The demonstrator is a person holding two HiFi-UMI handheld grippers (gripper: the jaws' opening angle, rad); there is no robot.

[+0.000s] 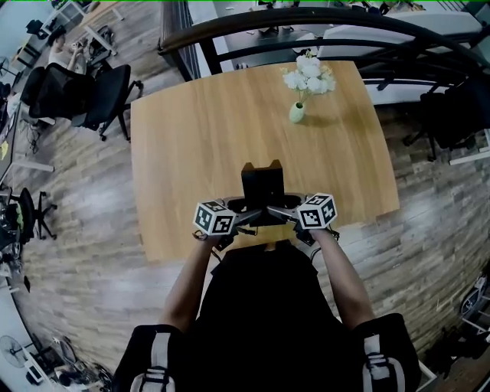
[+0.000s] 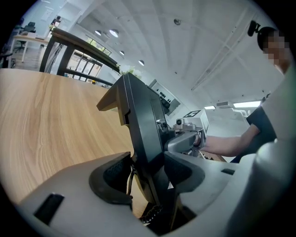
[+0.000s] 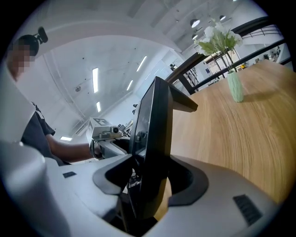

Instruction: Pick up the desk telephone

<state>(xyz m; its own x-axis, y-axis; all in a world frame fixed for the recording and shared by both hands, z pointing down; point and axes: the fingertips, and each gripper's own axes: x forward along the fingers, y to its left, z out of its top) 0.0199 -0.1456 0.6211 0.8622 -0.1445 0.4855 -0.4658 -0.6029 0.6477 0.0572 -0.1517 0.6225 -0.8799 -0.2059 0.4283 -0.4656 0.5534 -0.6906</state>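
The black desk telephone (image 1: 262,184) stands up on edge over the near side of the wooden table (image 1: 191,138), its tan-edged foot pointing away from me. My left gripper (image 1: 243,208) is shut on its left side and my right gripper (image 1: 282,207) is shut on its right side. In the left gripper view the telephone (image 2: 141,134) fills the gap of my left gripper (image 2: 148,173), with a coiled cord (image 2: 150,214) hanging below. In the right gripper view the telephone (image 3: 155,139) is clamped in my right gripper (image 3: 150,178). I cannot tell whether its lower edge touches the table.
A pale green vase of white flowers (image 1: 306,84) stands at the table's far right, also in the right gripper view as the vase (image 3: 235,85). Black office chairs (image 1: 76,96) stand at the left. A dark curved railing (image 1: 321,19) runs behind the table.
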